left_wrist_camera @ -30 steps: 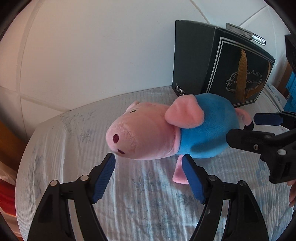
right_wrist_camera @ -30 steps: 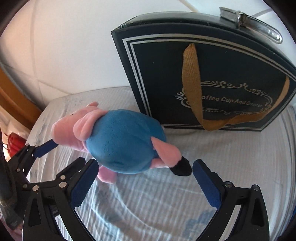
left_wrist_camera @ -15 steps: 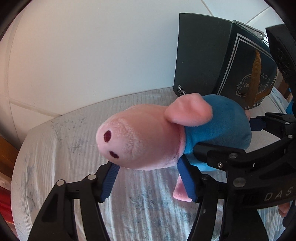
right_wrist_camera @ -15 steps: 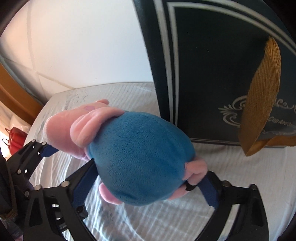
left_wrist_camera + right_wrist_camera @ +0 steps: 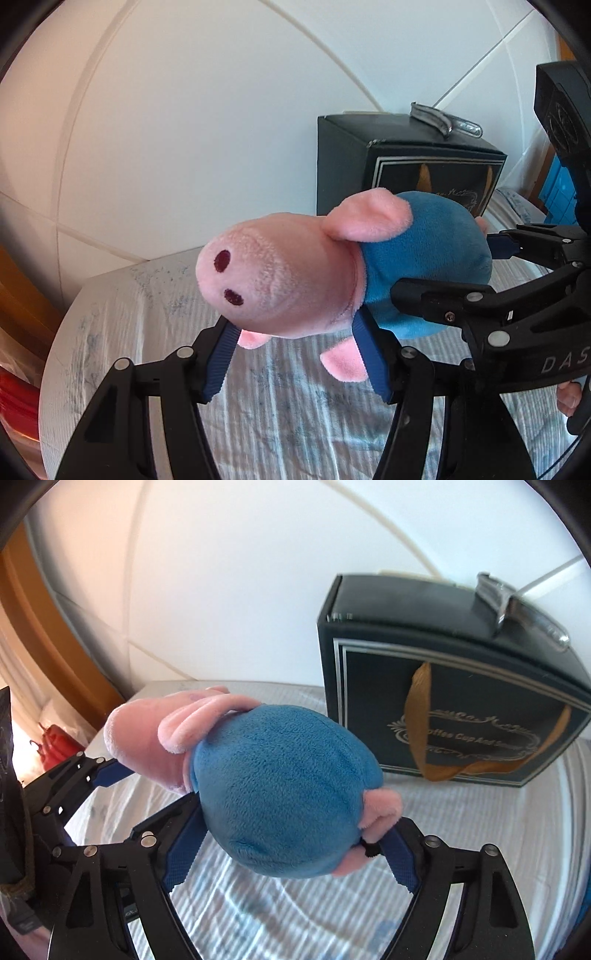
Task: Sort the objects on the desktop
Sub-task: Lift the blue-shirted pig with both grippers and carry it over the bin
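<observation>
A plush pig (image 5: 295, 280) with a pink head and blue body (image 5: 280, 797) is held up above the table by both grippers. My left gripper (image 5: 295, 354) is shut on its pink head from below. My right gripper (image 5: 288, 853) is shut on its blue body, and shows in the left wrist view at the right (image 5: 491, 295). The left gripper shows at the left of the right wrist view (image 5: 85, 775).
A dark gift box (image 5: 454, 709) with gold ribbon handles stands at the back against the white wall, with a metal clip (image 5: 517, 605) on top. A pale striped tablecloth (image 5: 295, 424) covers the table. Something red (image 5: 55, 746) lies beyond the left edge.
Both grippers have closed on the pig, which lay on the table between their open jaws, and have lifted it off the cloth. The box now looks farther away.
</observation>
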`<state>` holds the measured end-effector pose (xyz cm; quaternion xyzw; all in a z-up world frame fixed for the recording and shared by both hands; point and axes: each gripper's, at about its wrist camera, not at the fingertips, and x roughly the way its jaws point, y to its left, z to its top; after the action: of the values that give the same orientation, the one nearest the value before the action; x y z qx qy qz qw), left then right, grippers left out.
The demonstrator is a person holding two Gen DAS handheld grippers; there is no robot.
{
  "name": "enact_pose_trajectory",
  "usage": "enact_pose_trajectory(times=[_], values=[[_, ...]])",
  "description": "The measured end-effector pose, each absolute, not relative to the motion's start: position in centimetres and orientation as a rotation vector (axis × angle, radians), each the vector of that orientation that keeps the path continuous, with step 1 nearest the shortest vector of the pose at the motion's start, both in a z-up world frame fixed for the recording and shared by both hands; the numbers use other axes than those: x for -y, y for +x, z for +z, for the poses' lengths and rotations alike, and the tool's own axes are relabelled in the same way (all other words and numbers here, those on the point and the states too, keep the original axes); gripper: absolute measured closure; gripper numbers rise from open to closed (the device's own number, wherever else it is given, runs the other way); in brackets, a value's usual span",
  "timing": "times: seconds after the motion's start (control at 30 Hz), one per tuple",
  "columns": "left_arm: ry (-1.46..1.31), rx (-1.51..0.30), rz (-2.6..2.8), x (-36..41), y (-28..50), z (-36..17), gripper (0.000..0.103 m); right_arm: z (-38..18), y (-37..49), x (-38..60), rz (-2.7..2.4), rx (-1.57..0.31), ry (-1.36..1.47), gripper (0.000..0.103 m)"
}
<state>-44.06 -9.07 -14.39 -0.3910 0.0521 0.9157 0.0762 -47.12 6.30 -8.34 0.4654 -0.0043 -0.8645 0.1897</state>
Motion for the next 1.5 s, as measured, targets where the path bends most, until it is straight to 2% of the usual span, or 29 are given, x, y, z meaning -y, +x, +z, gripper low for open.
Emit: enact_pose_trajectory(times=[0.43,0.63,0.83,1.17,1.5], values=[[-0.920,-0.200,2.806,5.0,-34.6,-0.5,0.042,4.7,-37.3,-10.0,-2.530,0.035,1.131,0.017],[-0.814,-0.214,2.818,2.4,-28.5,3.3,0.042,9.0,-30.9,-11.4,-2.589,0.003,1.037,0.018],[-0.742,-0.261,2.808,-1.2,-23.5,6.2,0.042,11.5,-25.1,-15.1,-2.626,0.052,0.990,0.018],[-0.598,-0.340,2.717,-11.7,-18.3,10.5,0.042,15.9,-16.6,-25.3,-2.730,0.138,0.915,0.019],[-0.462,-0.349,2.557,-26.4,-14.1,13.8,0.042,19.8,-8.3,-39.5,-2.917,0.183,0.852,0.020]])
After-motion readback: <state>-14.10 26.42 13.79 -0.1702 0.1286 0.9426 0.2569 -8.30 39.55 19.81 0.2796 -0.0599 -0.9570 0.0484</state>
